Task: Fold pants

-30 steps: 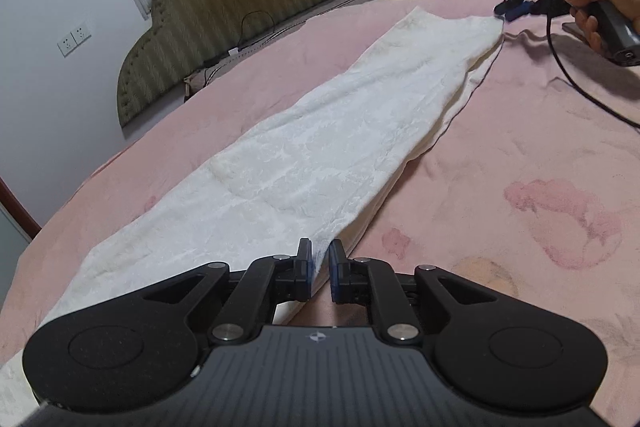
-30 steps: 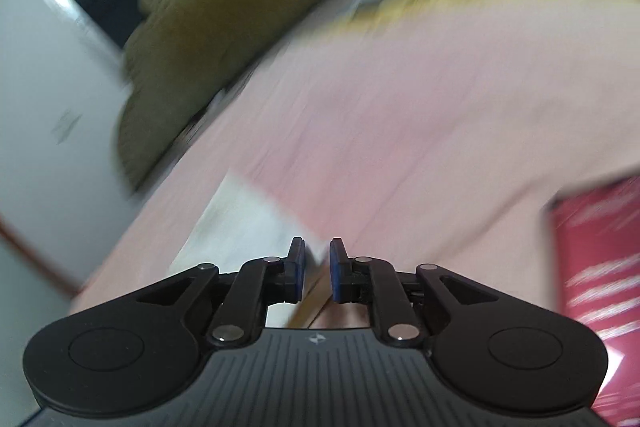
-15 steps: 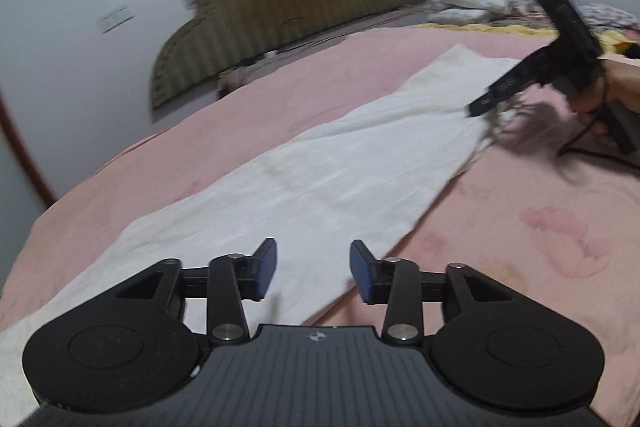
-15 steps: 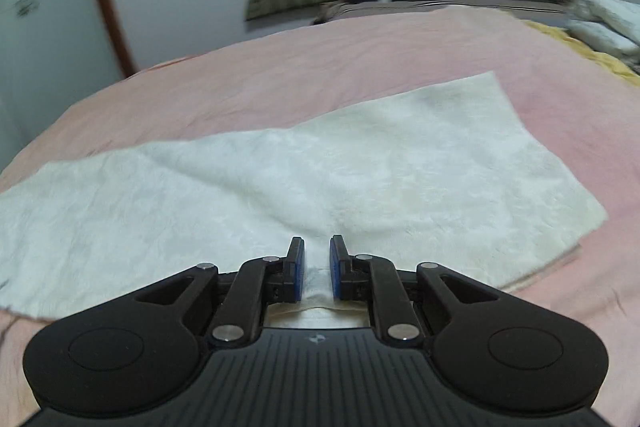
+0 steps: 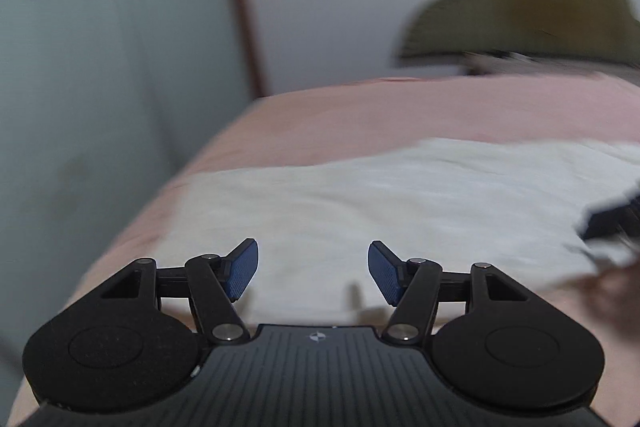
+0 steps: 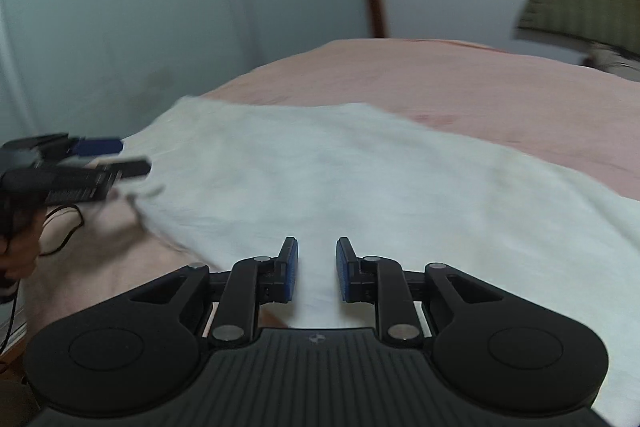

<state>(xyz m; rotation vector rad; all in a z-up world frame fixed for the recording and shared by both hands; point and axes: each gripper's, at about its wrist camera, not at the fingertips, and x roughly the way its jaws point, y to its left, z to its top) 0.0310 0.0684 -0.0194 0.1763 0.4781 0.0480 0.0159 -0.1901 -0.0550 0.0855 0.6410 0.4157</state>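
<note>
White pants, folded lengthwise, lie flat across the pink bedspread. In the left wrist view my left gripper hovers over their near edge, its jaws wide and still opening, with nothing between them. A blurred dark part of the right gripper shows at the right edge. In the right wrist view my right gripper is above the pants. Its jaws are opening, a narrow gap apart, and grip no cloth. The left gripper, held by a hand, reaches in from the left beside the pants' end.
The bed's edge curves away at the left, with pale wardrobe doors and a brown door frame beyond. An olive padded headboard stands at the far right. A black cable trails from the left gripper.
Both views have swung fast toward the wardrobe end of the pants. The left jaws went from shut to wide open. The right jaws have parted a little.
</note>
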